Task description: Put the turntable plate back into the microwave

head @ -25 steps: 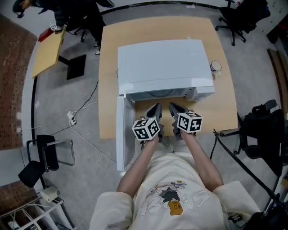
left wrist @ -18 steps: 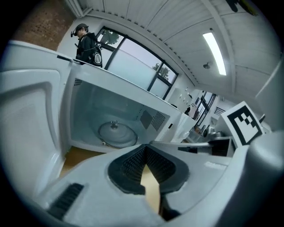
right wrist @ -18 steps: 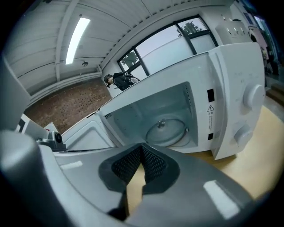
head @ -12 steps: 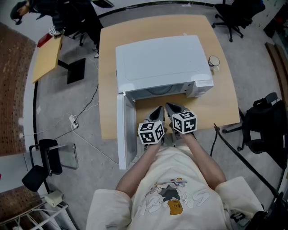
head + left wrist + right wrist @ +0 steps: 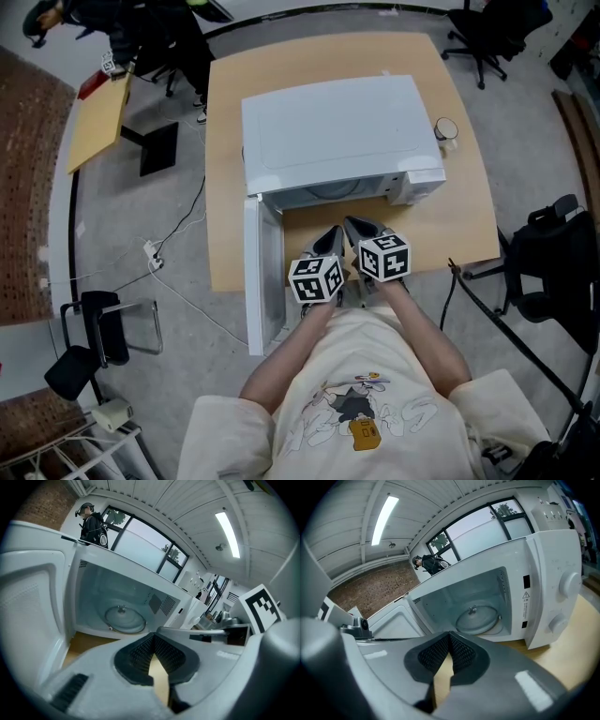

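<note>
Left tool (image 5: 325, 236) and right tool (image 5: 353, 227) are both clenched, pads together, nothing between them. They sit side by side over the table (image 5: 455, 220), just in front of the open microwave (image 5: 328, 131). Turntable plate (image 5: 480, 617) lies flat on the cavity floor and looks seated. Judgement: placement looks done. If checking, nudge the rim level, confirm it's centred on the hub, and keep clear of the door (image 5: 255, 281) swung out left. Writing: only a warning-triangle sticker (image 5: 525, 595) beside the knobs (image 5: 567, 585), print too small to read. No brand visible.
</note>
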A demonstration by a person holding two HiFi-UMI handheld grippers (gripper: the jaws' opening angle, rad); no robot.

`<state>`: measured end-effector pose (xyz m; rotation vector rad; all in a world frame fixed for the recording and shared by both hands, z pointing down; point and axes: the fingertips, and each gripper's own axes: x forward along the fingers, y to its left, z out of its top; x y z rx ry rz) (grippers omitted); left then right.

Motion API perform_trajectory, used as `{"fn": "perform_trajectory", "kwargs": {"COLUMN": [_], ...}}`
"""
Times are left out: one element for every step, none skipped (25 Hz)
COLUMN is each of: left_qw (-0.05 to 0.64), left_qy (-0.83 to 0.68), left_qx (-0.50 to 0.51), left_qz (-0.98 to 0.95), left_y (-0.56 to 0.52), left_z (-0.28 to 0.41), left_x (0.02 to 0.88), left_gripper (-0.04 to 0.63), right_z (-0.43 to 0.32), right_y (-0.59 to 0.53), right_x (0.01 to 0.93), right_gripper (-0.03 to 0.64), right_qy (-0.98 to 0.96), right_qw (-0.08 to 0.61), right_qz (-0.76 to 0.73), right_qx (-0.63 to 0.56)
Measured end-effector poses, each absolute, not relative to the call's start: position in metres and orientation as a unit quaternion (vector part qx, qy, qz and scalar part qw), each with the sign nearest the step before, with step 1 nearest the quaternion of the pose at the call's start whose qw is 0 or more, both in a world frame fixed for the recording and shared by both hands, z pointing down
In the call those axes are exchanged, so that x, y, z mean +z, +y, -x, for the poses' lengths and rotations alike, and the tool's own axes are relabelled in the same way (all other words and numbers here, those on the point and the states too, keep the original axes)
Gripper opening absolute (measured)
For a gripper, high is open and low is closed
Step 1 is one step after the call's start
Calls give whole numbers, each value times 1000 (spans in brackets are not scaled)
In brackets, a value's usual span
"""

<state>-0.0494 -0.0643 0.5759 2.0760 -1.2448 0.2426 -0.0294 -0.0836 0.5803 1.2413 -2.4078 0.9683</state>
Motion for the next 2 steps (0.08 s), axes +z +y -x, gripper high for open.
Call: {"fn": "perform_trajectory", "kwargs": {"left_qw": [350,352], "left_qy": [-481,-481], "left_qx": [93,92], "left_qz": [-799,-797], "left_y": [-64,-64], "left_z": [51,52], "left_x": [577,577], "left_gripper": [-2,-2], "right_z": [30,31], "right_y": [-83,-83], "right_x": [580,580], "right_gripper": [6,6], "right_qy": [-830,-831], "right_qw": [132,133], "right_qz": [-427,-426], "right_qx": [333,333]}}
